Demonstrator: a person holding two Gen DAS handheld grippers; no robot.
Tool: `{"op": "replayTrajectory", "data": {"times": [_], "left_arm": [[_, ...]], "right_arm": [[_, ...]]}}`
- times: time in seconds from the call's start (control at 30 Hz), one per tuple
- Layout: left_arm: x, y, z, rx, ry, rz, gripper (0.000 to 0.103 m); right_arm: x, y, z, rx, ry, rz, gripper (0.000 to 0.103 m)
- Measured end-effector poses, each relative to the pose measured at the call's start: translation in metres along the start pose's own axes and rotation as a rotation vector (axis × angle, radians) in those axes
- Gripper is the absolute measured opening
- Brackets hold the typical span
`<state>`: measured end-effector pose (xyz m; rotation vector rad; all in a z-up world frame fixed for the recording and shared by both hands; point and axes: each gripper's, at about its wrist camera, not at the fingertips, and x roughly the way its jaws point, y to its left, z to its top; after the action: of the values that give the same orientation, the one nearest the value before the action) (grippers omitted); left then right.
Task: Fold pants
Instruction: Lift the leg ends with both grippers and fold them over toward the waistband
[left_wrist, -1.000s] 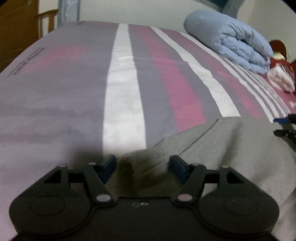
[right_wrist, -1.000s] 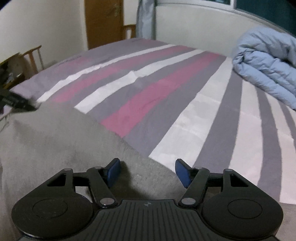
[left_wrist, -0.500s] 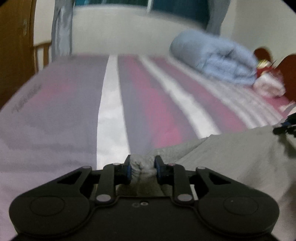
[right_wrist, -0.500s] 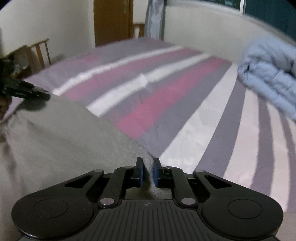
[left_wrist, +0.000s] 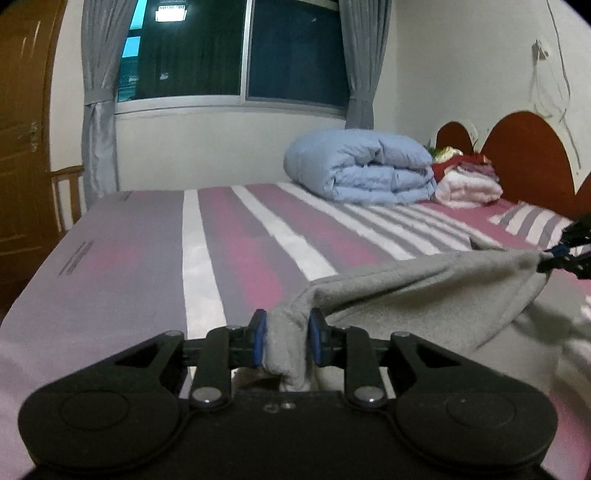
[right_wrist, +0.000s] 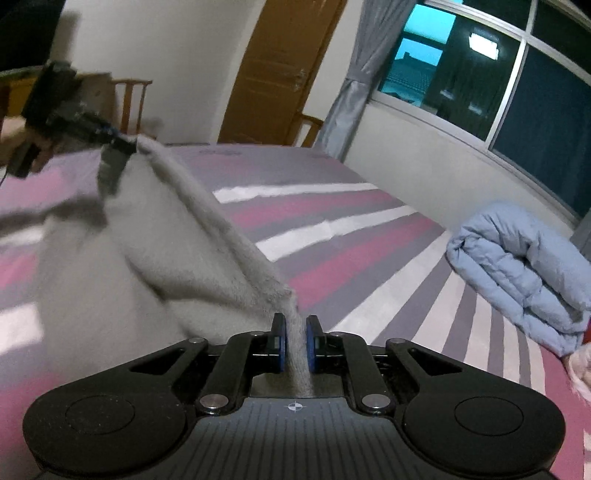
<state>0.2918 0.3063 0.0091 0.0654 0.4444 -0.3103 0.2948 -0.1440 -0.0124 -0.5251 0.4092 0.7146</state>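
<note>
Left wrist view shows the left gripper (left_wrist: 284, 338) clamped on one pants (left_wrist: 424, 284) corner, the right gripper (right_wrist: 294, 341) pinching another, the edge raised above the bed (left_wrist: 240, 236); next, I judge, carry it over evenly.

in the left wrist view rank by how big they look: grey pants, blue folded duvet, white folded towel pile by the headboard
1. grey pants, though nearest the camera, so inflated
2. blue folded duvet
3. white folded towel pile, clearly smallest
</note>
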Motion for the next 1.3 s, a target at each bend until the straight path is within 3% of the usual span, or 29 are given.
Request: {"op": "replayTrajectory", "data": {"times": [0.1,0.2,0.23,0.27,0.4,0.5,0.6,0.8,0.97,1.1,1.3], "left_arm": [[-0.014,-0.013,-0.029,-0.014,0.028,0.009,0.014],[-0.027,-0.021,-0.051,-0.061,0.051,0.034,0.021],[-0.030,-0.022,-0.056,-0.078,0.061,0.048,0.021],[-0.033,-0.025,-0.061,-0.099,0.071,0.061,0.025],[-0.047,-0.036,-0.078,-0.163,0.121,0.148,0.032],[-0.066,-0.039,-0.087,-0.264,0.115,0.227,0.036],[-0.083,-0.040,-0.092,-0.403,0.085,0.248,0.037],[-0.080,-0.037,-0.086,-0.625,0.052,0.094,0.037],[-0.060,-0.026,-0.094,-0.800,0.035,0.030,0.037],[-0.046,-0.018,-0.107,-0.916,0.047,0.014,0.037],[-0.039,-0.004,-0.117,-0.997,0.053,0.035,0.036]], "right_arm": [[-0.007,0.035,-0.033,0.031,0.027,0.003,0.012],[-0.010,0.057,-0.060,0.091,0.046,-0.004,0.012],[-0.013,0.062,-0.067,0.111,0.039,-0.017,0.017],[-0.016,0.066,-0.072,0.132,0.036,-0.031,0.029],[-0.039,0.064,-0.083,0.315,-0.001,-0.039,0.032],[-0.058,0.060,-0.086,0.459,-0.033,-0.043,0.032],[-0.069,0.056,-0.088,0.585,-0.049,-0.015,0.032],[-0.061,0.045,-0.086,0.782,-0.054,0.029,0.032],[-0.049,0.035,-0.084,0.887,-0.029,0.023,0.032],[-0.035,0.034,-0.081,0.957,0.002,0.040,0.032],[-0.006,0.017,-0.089,1.162,0.089,0.083,0.032]]}}
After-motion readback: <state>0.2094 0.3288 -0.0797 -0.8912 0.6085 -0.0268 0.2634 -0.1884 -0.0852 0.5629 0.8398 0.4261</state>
